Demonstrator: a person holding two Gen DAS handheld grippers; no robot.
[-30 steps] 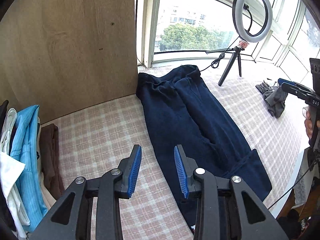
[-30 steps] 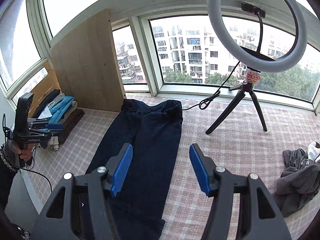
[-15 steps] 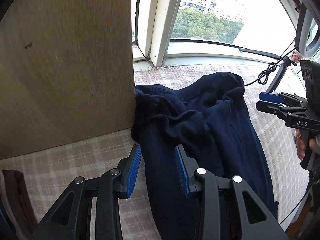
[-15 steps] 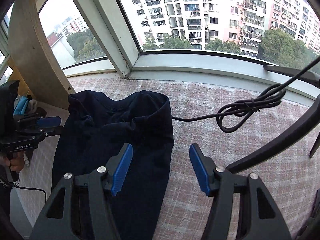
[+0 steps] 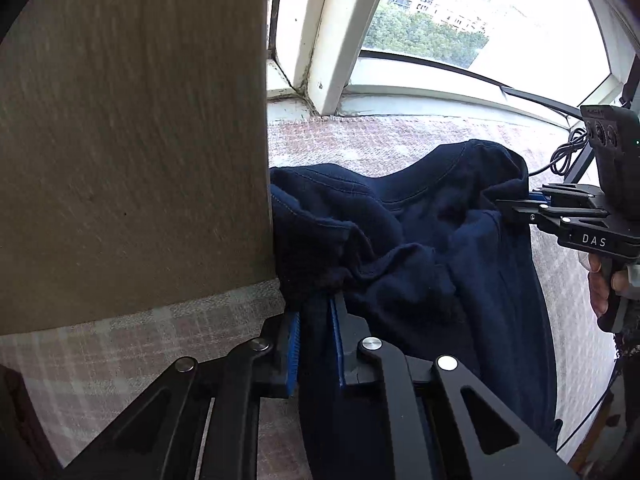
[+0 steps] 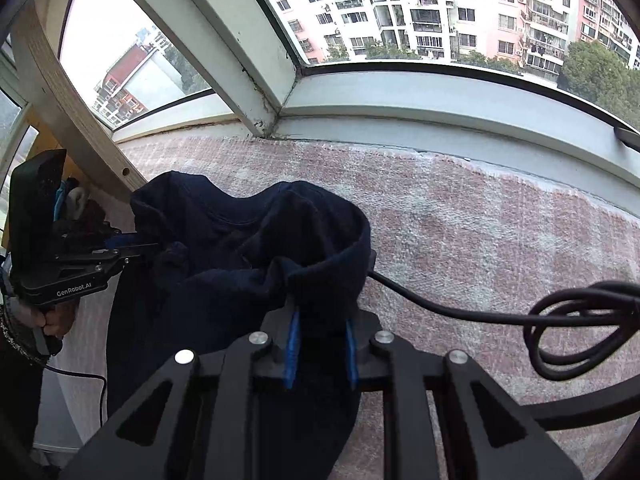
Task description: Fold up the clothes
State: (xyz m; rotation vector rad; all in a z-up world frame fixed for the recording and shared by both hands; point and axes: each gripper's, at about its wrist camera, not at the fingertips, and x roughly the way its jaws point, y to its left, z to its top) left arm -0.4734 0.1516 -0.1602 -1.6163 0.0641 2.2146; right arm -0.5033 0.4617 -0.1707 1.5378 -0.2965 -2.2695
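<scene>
The checked cloth-covered table (image 6: 460,216) is carrying the navy garment (image 5: 440,248), which is lying lengthwise, its long axis running from the window end back toward the person. The collar end is sitting farthest out, against the wooden panel (image 5: 132,140). Each gripper is holding one corner of that far end: the left gripper (image 5: 314,334) is clamping the fabric beside the panel, and the right gripper (image 6: 320,340) is clamping the opposite corner near the black cable (image 6: 560,316). Both are closed down onto bunched cloth. The fold is therefore likely travelling back along the long axis. The garment's near hem is lying out of view behind the grippers, and the cloth between the pads is hiding the exact bite.
</scene>
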